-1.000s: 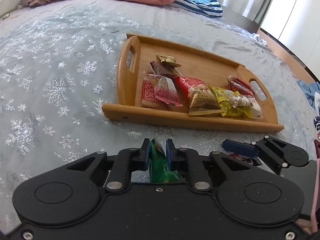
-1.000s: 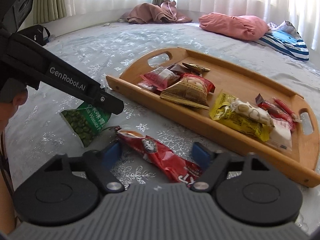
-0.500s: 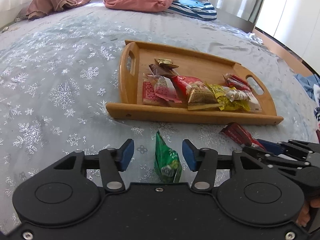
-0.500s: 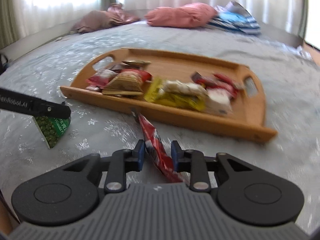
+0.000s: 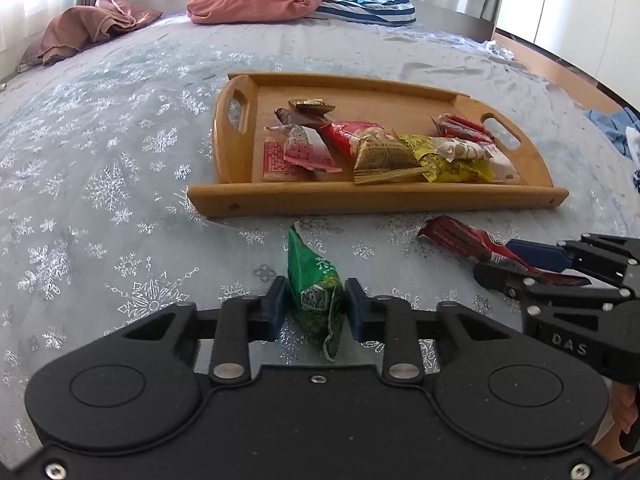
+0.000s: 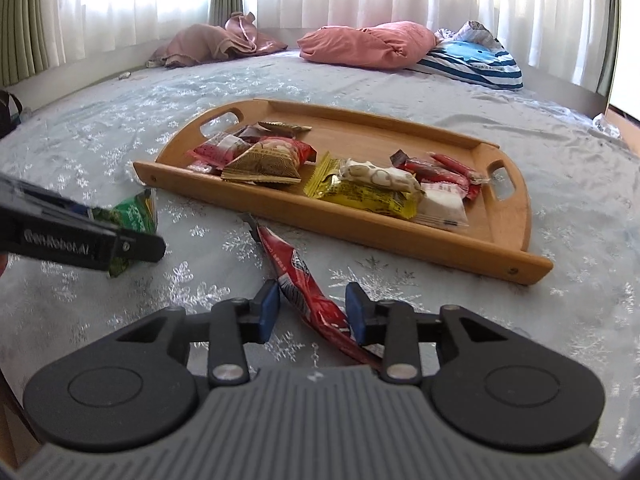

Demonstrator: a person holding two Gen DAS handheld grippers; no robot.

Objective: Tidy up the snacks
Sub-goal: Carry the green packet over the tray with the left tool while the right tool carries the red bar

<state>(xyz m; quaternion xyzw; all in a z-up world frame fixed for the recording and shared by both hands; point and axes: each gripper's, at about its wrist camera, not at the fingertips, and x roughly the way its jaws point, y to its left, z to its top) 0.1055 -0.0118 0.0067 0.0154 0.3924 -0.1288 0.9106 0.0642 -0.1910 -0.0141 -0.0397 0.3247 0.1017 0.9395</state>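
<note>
Between the blue pads of the left tongs (image 5: 316, 306), which have just been closing, a green snack bag (image 5: 316, 288) sits clenched; the right wrist view blurs that grip. Right tongs (image 6: 312, 308), just opening, seem released around a red wrapper (image 6: 308, 296) lying on the snowflake bedspread (image 6: 200, 92). At twelve o'clock a wooden tray (image 6: 400, 236) holds more snacks, pillows (image 6: 368, 44) beyond.

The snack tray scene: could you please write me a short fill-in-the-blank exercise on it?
1. The left gripper is shut on the ____ snack packet.
2. The red wrapper lies between the open pads of the ____ gripper.
3. Both packets lie on the bedspread, outside the wooden ____.

Missing words: green; right; tray
</note>
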